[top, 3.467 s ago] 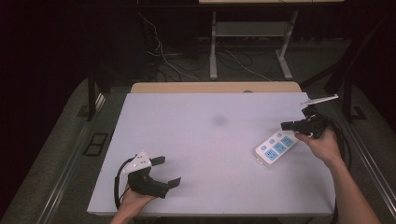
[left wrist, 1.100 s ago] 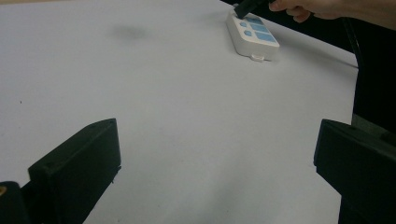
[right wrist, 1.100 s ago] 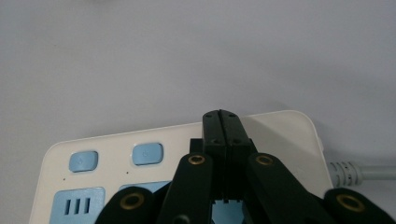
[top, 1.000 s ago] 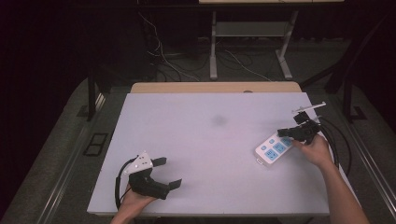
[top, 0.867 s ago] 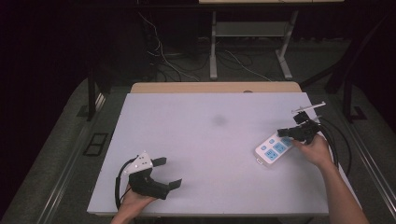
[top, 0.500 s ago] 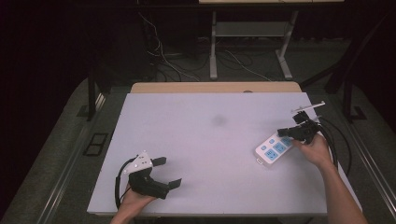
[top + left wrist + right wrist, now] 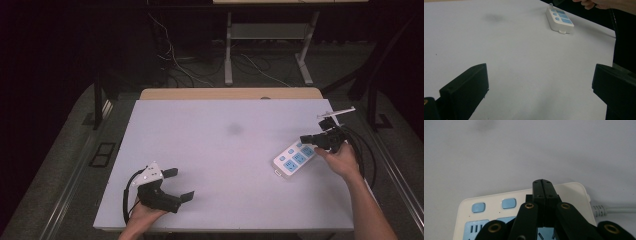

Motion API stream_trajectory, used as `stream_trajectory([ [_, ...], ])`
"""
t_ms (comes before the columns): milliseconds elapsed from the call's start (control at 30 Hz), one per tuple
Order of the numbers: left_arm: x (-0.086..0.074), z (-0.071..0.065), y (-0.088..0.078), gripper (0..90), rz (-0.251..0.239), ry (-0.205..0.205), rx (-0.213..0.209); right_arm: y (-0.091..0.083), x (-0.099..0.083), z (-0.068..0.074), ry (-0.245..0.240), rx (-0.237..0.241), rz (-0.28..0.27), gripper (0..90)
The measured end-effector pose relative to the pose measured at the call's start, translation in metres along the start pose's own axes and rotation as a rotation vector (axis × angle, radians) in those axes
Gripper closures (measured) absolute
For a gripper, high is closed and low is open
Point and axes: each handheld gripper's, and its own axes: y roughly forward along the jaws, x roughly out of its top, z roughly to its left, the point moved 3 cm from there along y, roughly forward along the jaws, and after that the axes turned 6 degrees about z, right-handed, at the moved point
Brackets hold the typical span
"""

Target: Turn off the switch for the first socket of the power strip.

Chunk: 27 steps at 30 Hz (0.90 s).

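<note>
Near the table's right edge, the white plastic power strip with blue sockets (image 7: 295,158) looks rigid, light and smooth; grip its long sides. Right gripper (image 7: 306,138) closed empty over it, left gripper (image 7: 181,185) wide

Gripper and hand pose

The left gripper (image 7: 180,185) is held low with jaws spread wide apart; the right gripper (image 7: 303,139) is held with jaws pressed fully together, gripped by the right hand (image 7: 342,159).

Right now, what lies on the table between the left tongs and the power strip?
Nothing: the left gripper view shows bare white table from the open left tongs to the power strip.
</note>
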Motion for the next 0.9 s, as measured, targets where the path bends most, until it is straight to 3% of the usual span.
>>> stream_trajectory([
  [400,0.0,0.0,-0.001,0.0,-0.008,-0.009,-0.004,-0.018,-0.002,0.006,0.038,0.008,-0.052,90.0],
  [900,0.001,0.001,-0.001,0.0,-0.017,-0.011,-0.007,-0.044,-0.006,0.03,0.041,0.036,-0.135,88.0],
])
